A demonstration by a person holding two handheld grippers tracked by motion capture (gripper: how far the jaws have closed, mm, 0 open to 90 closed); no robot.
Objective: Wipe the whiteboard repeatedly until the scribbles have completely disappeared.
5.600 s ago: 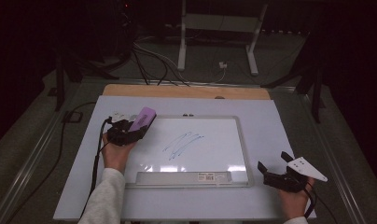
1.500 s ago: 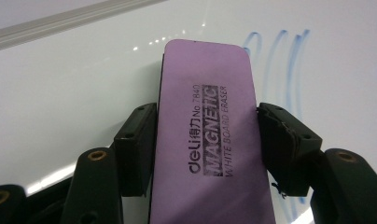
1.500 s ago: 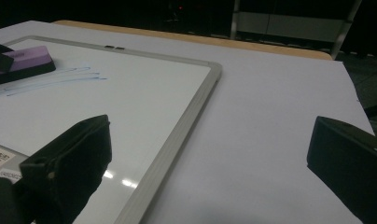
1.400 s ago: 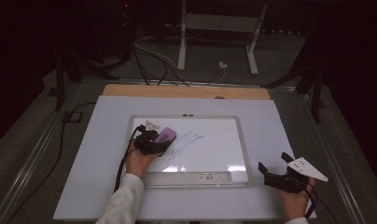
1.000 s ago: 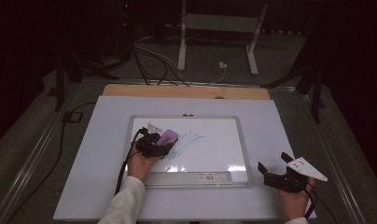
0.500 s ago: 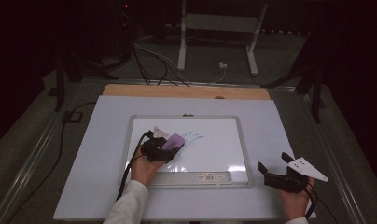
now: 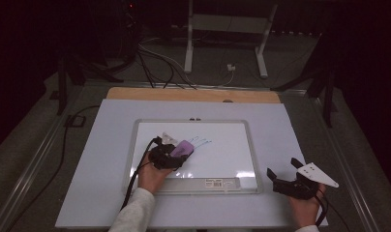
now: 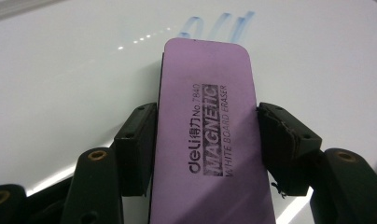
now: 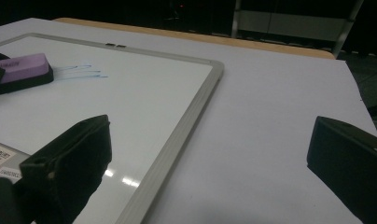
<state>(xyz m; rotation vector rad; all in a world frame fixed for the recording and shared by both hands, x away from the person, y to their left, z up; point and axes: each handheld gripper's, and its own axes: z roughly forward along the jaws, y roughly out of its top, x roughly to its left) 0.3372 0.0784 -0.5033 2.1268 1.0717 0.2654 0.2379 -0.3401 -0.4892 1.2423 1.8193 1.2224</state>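
Few blue strokes [image 7: 201,142] remain at the whiteboard's [image 7: 232,159] centre; my left tongs [image 7: 170,155] clamp the purple eraser [image 8: 206,135] just below them. I should press flat and sweep upward, while my right tongs [image 7: 280,180] rest wide apart at lower right

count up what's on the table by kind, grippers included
whiteboard: 1
purple eraser, clamped in the left gripper: 1
grippers, adding the open right gripper resting off the board: 2
patch of blue marker strokes: 1
total: 5
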